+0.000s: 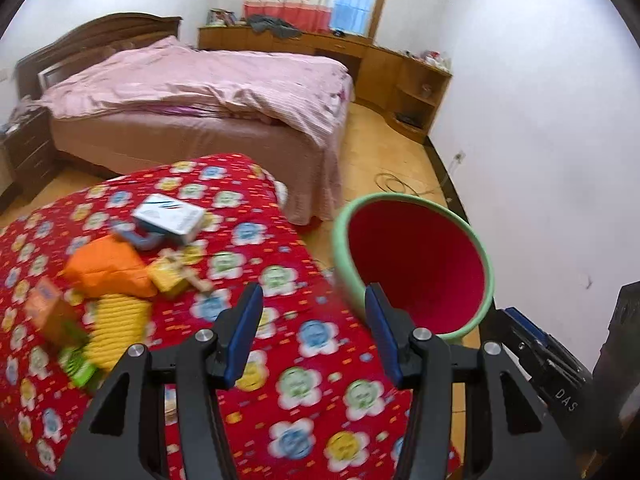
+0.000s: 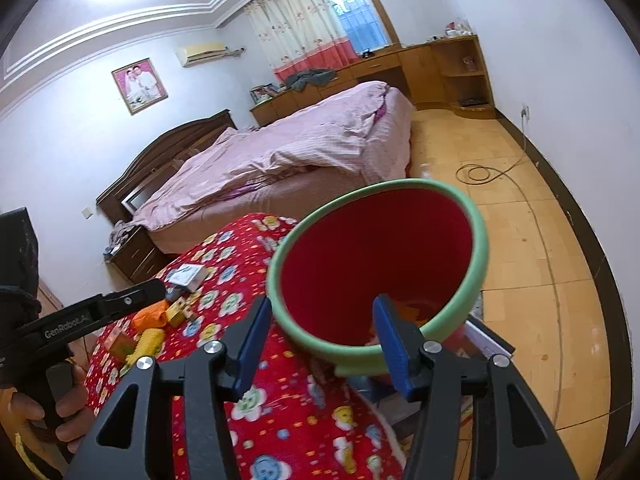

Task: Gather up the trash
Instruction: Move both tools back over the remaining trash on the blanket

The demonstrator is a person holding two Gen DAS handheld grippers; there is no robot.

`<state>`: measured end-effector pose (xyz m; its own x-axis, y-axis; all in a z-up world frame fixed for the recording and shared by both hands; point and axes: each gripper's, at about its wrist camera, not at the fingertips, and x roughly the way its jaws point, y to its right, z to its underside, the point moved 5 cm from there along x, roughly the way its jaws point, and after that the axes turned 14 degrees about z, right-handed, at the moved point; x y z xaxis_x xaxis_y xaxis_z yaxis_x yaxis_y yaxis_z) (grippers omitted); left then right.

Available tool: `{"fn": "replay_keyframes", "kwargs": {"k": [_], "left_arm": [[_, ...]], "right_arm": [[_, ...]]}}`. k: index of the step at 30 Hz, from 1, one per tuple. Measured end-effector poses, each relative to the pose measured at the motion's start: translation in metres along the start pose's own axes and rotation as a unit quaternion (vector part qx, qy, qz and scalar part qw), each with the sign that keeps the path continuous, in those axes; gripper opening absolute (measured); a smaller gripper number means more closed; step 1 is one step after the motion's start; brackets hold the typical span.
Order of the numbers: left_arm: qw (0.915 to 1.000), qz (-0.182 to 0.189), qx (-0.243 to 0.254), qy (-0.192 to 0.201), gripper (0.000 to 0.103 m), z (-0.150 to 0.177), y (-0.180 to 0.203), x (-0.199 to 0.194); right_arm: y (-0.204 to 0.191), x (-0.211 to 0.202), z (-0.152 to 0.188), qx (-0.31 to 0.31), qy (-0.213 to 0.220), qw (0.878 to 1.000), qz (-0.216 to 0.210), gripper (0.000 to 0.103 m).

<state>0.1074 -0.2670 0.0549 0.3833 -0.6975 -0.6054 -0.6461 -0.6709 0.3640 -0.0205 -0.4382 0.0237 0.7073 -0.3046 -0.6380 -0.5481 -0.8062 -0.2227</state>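
A red bin with a green rim (image 1: 416, 264) stands tilted at the right edge of the red flowered cloth (image 1: 280, 360); in the right wrist view (image 2: 376, 268) some orange bits lie inside it. On the cloth lie a white box (image 1: 170, 214), an orange packet (image 1: 108, 266), a yellow packet (image 1: 116, 326), a small yellow box (image 1: 168, 276) and a carton (image 1: 50, 312). My left gripper (image 1: 314, 334) is open and empty above the cloth, right of the pile. My right gripper (image 2: 326, 346) is open, its right finger (image 2: 394, 344) inside the bin's near rim.
A bed with a pink cover (image 1: 208, 92) stands behind the cloth. Wooden cabinets (image 1: 400, 76) line the far wall. A cable (image 2: 480, 172) coils on the wooden floor. A dark nightstand (image 1: 28, 152) is at the left.
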Motion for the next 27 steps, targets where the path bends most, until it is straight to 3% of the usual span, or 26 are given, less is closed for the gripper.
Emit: {"fn": "replay_keyframes", "kwargs": {"k": [7, 17, 27], "left_arm": [[0.9983, -0.037, -0.035, 0.029, 0.053, 0.007, -0.042, -0.050], [0.9915, -0.118, -0.045, 0.030, 0.053, 0.018, -0.104, -0.109], [0.9829, -0.165, -0.079, 0.025, 0.058, 0.022, -0.190, -0.106]], "right_arm": [[-0.036, -0.019, 0.008, -0.041, 0.008, 0.999, -0.009, 0.060], [-0.086, -0.037, 0.018, -0.068, -0.007, 0.997, -0.034, 0.061], [-0.128, -0.010, 0.022, -0.064, -0.028, 0.996, -0.055, 0.062]]}}
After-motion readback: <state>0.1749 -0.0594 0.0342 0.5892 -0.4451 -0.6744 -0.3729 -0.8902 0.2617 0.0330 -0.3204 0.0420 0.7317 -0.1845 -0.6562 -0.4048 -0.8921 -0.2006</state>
